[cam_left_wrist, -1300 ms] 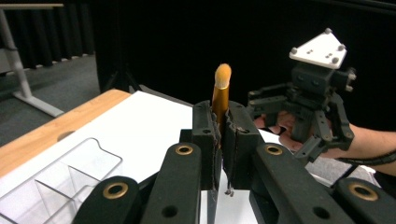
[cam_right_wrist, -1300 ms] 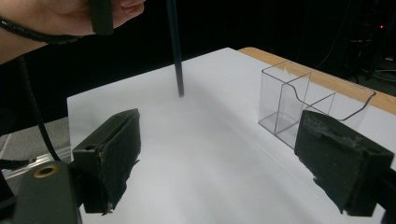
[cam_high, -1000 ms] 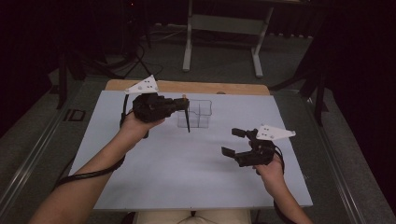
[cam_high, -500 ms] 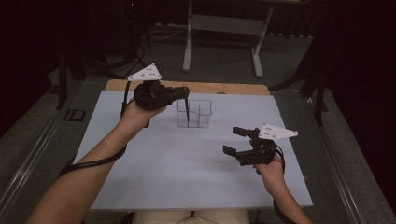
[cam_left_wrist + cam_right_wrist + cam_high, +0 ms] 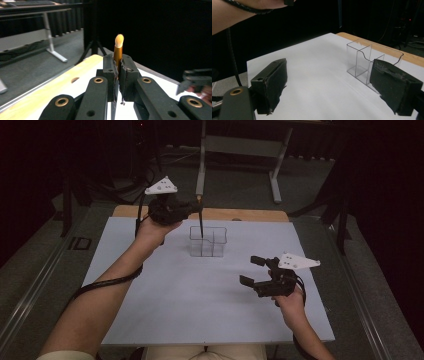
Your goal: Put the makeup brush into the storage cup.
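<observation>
Left tool point(image 5: 119, 71) pinches a slim gold-ferruled brush point(image 5: 118, 50); right tool point(image 5: 332, 82) spread before clear angular organizer point(image 5: 372, 62).

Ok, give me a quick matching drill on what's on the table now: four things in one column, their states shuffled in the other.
1. left hand-held gripper
2. right hand-held gripper
3. brush
4. clear organizer

A. jaws wide apart, nothing between them
B. stands on the white sheet, compartments empty
C. shut on a thin handle
D. held upright, pale tip up, above the organizer

Pairs: 1-C, 2-A, 3-D, 4-B
</observation>
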Motion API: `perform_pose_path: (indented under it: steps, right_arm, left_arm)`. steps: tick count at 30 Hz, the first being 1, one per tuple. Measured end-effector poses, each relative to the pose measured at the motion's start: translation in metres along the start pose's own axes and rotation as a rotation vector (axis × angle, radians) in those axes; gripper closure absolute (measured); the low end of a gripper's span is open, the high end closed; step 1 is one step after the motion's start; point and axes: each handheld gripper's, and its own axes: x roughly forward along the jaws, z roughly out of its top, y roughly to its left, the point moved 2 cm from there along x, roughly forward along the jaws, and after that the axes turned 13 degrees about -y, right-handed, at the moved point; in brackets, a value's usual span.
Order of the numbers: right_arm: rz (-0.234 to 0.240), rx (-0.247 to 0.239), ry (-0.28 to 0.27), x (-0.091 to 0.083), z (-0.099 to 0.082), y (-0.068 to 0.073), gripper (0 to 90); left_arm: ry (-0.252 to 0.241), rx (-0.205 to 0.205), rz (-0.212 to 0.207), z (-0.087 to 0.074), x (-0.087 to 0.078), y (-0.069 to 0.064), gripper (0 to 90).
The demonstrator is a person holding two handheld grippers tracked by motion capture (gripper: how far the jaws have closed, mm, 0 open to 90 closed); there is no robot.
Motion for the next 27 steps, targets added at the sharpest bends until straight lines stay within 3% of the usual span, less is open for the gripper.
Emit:
perform_pose_path:
  steps: [13,15,19,27]
  right_arm:
    - [0.001,0.004,-0.004,-0.001,-0.001,-0.002,14.6]
    - [0.001,0.004,-0.003,-0.001,-0.001,-0.001,14.6]
    - [0.002,0.003,-0.003,-0.001,0.0,-0.001,14.6]
    - [-0.001,0.005,-0.004,-0.002,-0.001,-0.002,14.6]
  left_arm:
    - [-0.004,0.011,0.07,0.001,0.013,0.013,85.4]
    - [-0.031,0.004,0.087,-0.002,0.015,0.017,85.4]
    - [-0.039,0.013,0.119,-0.007,0.019,0.022,85.4]
    - [-0.021,0.011,0.135,-0.02,0.026,0.028,85.3]
